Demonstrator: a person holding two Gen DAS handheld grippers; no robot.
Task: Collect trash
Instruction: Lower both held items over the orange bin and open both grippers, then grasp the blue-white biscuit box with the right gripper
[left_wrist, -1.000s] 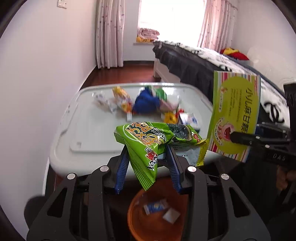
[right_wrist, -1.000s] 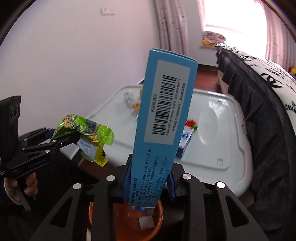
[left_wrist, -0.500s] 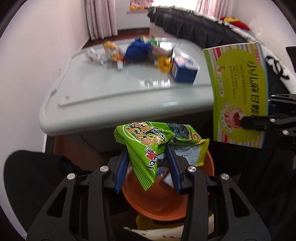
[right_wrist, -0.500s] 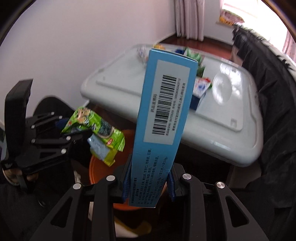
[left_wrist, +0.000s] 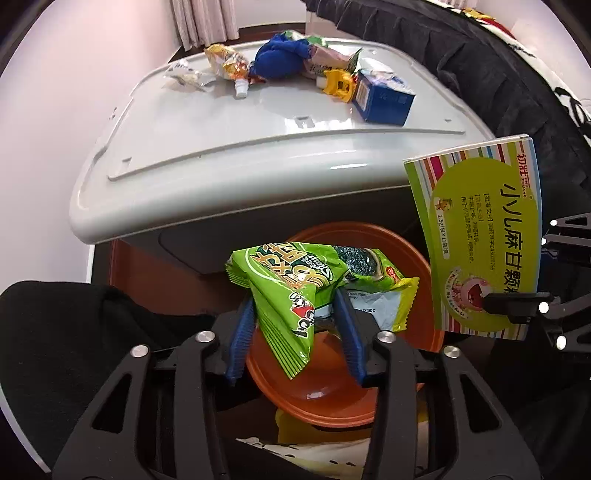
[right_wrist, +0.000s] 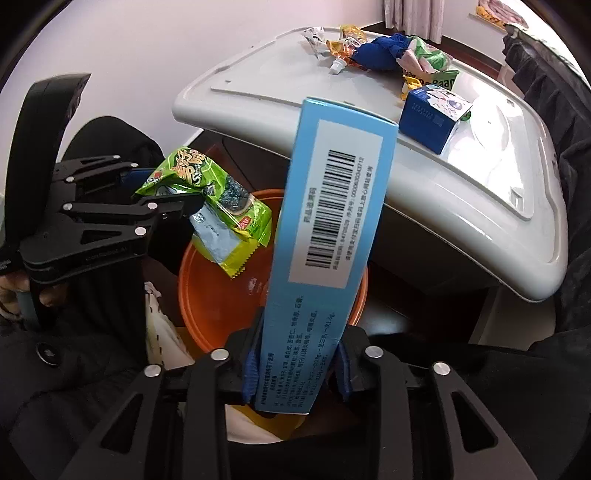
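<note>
My left gripper is shut on a green snack bag and holds it just above an orange bin on the floor. The bag also shows in the right wrist view, over the bin. My right gripper is shut on a tall blue medicine box, held upright over the bin's right side. Its green striped face shows in the left wrist view.
A white storage-box lid behind the bin carries more trash: a blue carton, a blue cloth wad, a yellow wrapper, a clear wrapper. A dark bed stands on the right, a wall on the left.
Both grippers have pulled back from the lid and come down over the orange bin, each still gripping its item. The bin now fills more of both views.
</note>
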